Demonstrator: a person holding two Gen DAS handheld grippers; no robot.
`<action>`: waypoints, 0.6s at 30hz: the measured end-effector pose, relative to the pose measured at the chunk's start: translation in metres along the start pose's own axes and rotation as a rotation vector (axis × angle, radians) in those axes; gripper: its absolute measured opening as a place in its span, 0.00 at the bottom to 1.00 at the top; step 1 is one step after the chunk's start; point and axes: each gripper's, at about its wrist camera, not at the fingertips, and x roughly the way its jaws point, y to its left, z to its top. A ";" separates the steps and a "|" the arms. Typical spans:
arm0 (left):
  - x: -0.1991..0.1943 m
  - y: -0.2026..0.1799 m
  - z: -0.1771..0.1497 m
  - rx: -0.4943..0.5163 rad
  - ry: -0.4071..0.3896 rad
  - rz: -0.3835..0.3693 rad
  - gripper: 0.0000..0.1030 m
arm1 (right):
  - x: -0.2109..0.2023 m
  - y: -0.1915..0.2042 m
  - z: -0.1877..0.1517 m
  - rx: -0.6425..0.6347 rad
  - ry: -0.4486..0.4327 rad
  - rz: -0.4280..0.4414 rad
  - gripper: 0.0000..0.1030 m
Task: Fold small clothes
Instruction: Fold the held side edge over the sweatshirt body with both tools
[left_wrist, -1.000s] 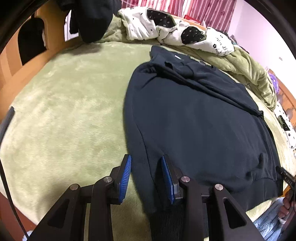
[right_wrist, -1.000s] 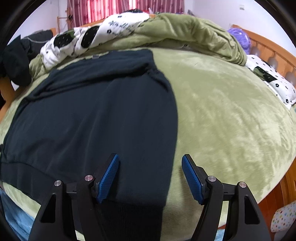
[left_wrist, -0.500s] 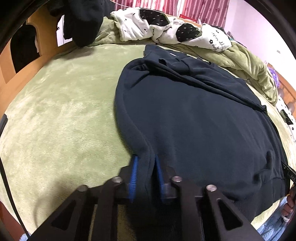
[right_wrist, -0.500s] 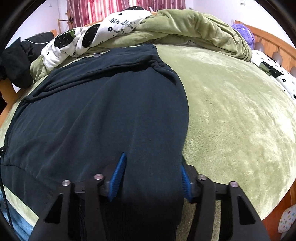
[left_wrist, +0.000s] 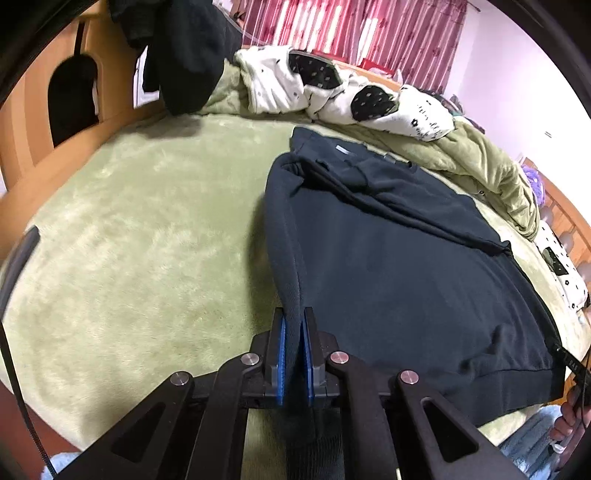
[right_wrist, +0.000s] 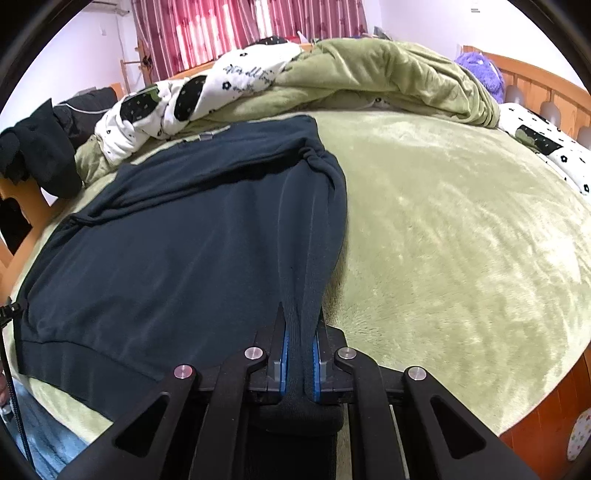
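A dark sweater (left_wrist: 399, 266) lies flat on a green bed (left_wrist: 147, 236), collar pointing away, hem nearest. The left gripper (left_wrist: 294, 354) and right gripper (right_wrist: 300, 354) each clench a sleeve cuff, which is hidden between the fingers.

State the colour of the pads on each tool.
Blue pads, clearest in the right wrist view.

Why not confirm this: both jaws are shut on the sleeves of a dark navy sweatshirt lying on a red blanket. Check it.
Wrong on one point: the blanket is green, not red, as the right wrist view shows. The left gripper and right gripper are each shut on a sleeve of the dark navy sweatshirt.
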 end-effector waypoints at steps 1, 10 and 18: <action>-0.004 0.000 0.001 0.000 -0.006 -0.003 0.08 | -0.005 0.001 0.001 0.001 -0.007 0.004 0.09; -0.047 -0.003 -0.007 0.006 -0.047 -0.022 0.08 | -0.057 0.005 -0.009 -0.033 -0.064 0.023 0.09; -0.075 -0.007 -0.009 0.004 -0.076 -0.035 0.08 | -0.093 0.008 -0.022 -0.044 -0.104 0.042 0.09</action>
